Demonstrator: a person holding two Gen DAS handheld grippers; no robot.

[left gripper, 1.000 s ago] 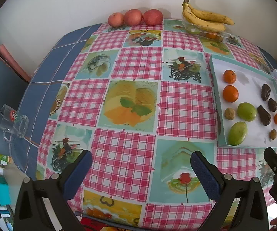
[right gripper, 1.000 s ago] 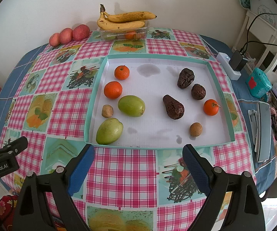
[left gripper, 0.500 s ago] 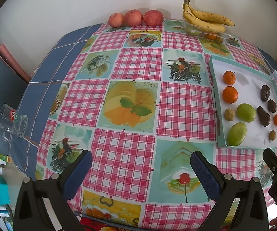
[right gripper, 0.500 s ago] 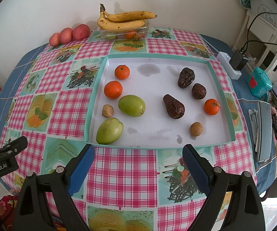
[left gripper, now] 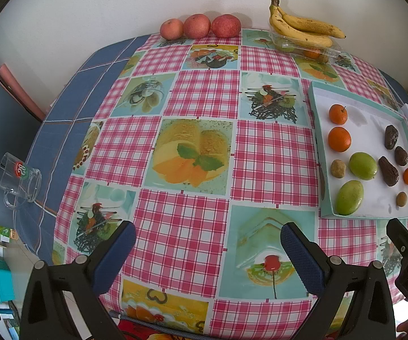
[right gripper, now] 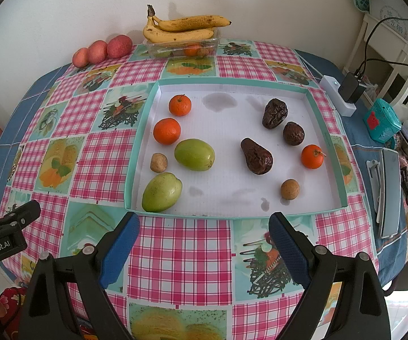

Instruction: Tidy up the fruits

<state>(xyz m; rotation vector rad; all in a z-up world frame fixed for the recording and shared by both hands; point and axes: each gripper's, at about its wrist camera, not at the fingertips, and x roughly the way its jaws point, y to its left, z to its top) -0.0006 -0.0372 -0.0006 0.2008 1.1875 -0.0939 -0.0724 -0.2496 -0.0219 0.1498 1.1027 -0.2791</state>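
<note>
A shallow white tray with a teal rim (right gripper: pixel 141 147) (left gripper: pixel 315 141) lies on the checked tablecloth. In it are three tangerines (right gripper: pixel 166 131), two green fruits (right gripper: pixel 194 154), three dark wrinkled fruits (right gripper: pixel 256 156) and two small brown fruits (right gripper: pixel 290 189). My right gripper (right gripper: pixel 204 235) hovers open just before the tray's near rim, holding nothing. Over the cloth to the left of the tray, my left gripper (left gripper: pixel 208 245) is open and holds nothing. Against the far wall sit three red apples (left gripper: pixel 199 26) and bananas (left gripper: pixel 303 28) on a clear box.
A glass mug (left gripper: pixel 18 180) lies on its side at the table's left edge. To the right of the tray are a power strip with a charger (right gripper: pixel 342 96), a teal gadget (right gripper: pixel 382 121) and a flat grey device (right gripper: pixel 389 195). Patterned cloth lies open between the grippers and the apples.
Both views have shifted very slightly; the tray looks a touch farther in the left wrist view. Both grippers stay open and no fruit has moved.
</note>
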